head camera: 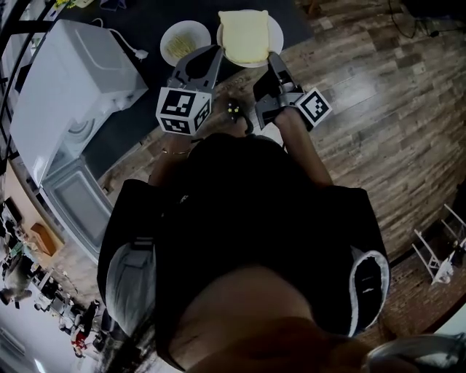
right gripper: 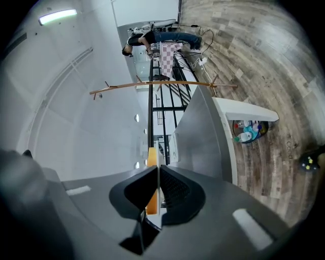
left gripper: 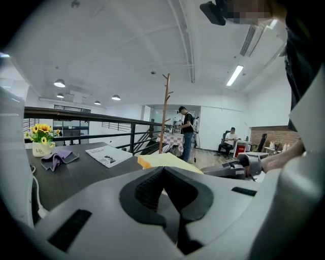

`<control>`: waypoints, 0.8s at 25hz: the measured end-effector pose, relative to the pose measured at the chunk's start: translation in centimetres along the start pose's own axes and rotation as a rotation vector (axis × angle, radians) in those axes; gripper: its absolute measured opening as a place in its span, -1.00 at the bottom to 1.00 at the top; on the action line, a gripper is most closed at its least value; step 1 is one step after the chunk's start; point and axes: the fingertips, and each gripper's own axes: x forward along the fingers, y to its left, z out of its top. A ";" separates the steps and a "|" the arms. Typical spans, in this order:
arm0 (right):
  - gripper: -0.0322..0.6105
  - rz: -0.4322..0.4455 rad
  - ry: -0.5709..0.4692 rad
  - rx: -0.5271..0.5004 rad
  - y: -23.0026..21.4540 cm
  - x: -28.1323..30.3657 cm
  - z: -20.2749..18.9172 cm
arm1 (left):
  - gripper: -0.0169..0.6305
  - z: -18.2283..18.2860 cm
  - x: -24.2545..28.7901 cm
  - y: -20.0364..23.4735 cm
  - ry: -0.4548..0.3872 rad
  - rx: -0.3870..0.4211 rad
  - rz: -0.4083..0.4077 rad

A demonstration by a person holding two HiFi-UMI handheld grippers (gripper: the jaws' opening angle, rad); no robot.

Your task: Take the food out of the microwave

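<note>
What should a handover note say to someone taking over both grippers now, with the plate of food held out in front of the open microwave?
Left gripper: fingers shut on the plate, left rim.
Right gripper: fingers shut on its right rim.
The plate carries a yellow slice, at the dark table edge beside a second plate; whether it rests there is unclear.
Done: food is out of the white microwave, whose door hangs open.
Left: set the plate down, release.

Pale-yellow slice of food (head camera: 246, 34) lies flat on a round white plate (head camera: 277, 36), pinched level at its rim by the left gripper (head camera: 216, 49) and right gripper (head camera: 271, 57) above the dark table's near edge. The white microwave (head camera: 73, 80) stands at the table's left end, door (head camera: 73, 204) open.
</note>
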 end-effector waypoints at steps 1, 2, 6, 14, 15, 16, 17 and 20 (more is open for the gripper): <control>-0.86 0.001 0.004 -0.003 0.2 0.4 0.0 | -0.92 0.1 0.1 0.3 -0.004 -0.001 0.003; -0.86 0.001 0.008 -0.008 0.3 0.8 -0.1 | -0.92 0.2 0.1 0.7 -0.008 -0.003 0.006; -0.86 0.002 0.023 -0.031 0.5 2.0 -0.1 | -0.92 0.4 0.6 2.1 -0.022 -0.014 0.017; -0.86 -0.017 0.060 -0.024 0.5 3.5 0.3 | -0.92 0.4 1.0 3.3 -0.024 -0.046 0.059; -0.86 -0.019 0.070 -0.022 0.5 3.8 0.4 | -0.92 0.5 1.2 3.4 -0.025 -0.050 0.068; -0.86 -0.022 0.083 -0.023 0.5 4.0 0.6 | -0.92 0.6 1.3 3.6 -0.027 -0.053 0.078; -0.86 -0.026 0.097 -0.024 0.5 4.3 0.7 | -0.92 0.7 1.5 3.7 -0.030 -0.058 0.089; -0.86 -0.037 0.139 -0.033 0.4 5.3 1.5 | -0.92 1.1 2.1 3.9 -0.037 -0.078 0.127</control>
